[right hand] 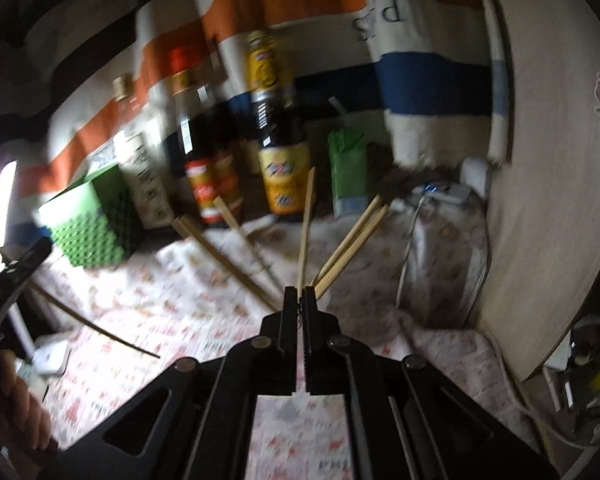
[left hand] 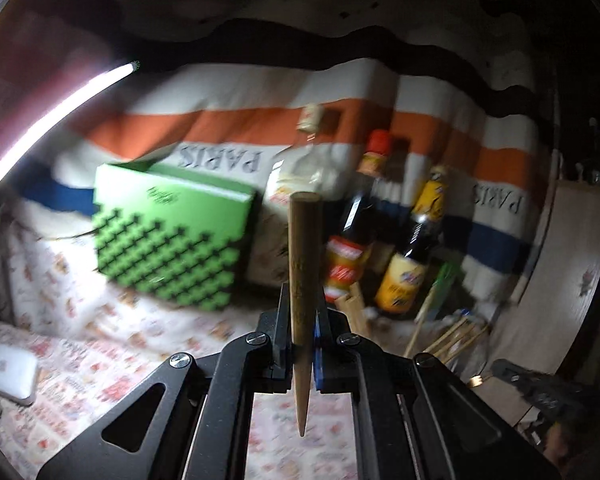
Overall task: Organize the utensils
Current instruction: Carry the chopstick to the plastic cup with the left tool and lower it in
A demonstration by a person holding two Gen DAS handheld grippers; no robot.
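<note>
Currently the left gripper (left hand: 302, 344) is clamped on one wooden chopstick (left hand: 304, 264). The stick runs between the jaws, thick squared end ahead of the tips, tapered point trailing back behind them toward the camera. Tan wood with faint markings along the shaft.

Right gripper (right hand: 299, 300): jaws closed to a thin slit. A pale chopstick (right hand: 306, 224) rises from right at the tips; can't tell whether it's pinched or just lying behind them. More loose chopsticks (right hand: 352, 240) fan out on the patterned cloth (right hand: 148, 320) just ahead of the jaws, on both sides. One dark stick (right hand: 96, 330) lies well off to the left of the jaws.

Containers: green box (left hand: 172, 236) ahead-left of the left jaws, contents not visible. Green carton (right hand: 348, 172) ahead-right of the right jaws, straw on top. Dark sauce bottles (right hand: 278, 136) stand upright straight ahead of the right jaws, dark liquid inside, yellow and red labels. A pale bottle (left hand: 296, 176) sits directly beyond the held stick's end, between the box and the sauce bottles.

Striped PARIS fabric (left hand: 220, 128) hangs behind everything. White device (left hand: 8, 372) on the cloth, far left of the left jaws. Heavy motion blur in both views.
</note>
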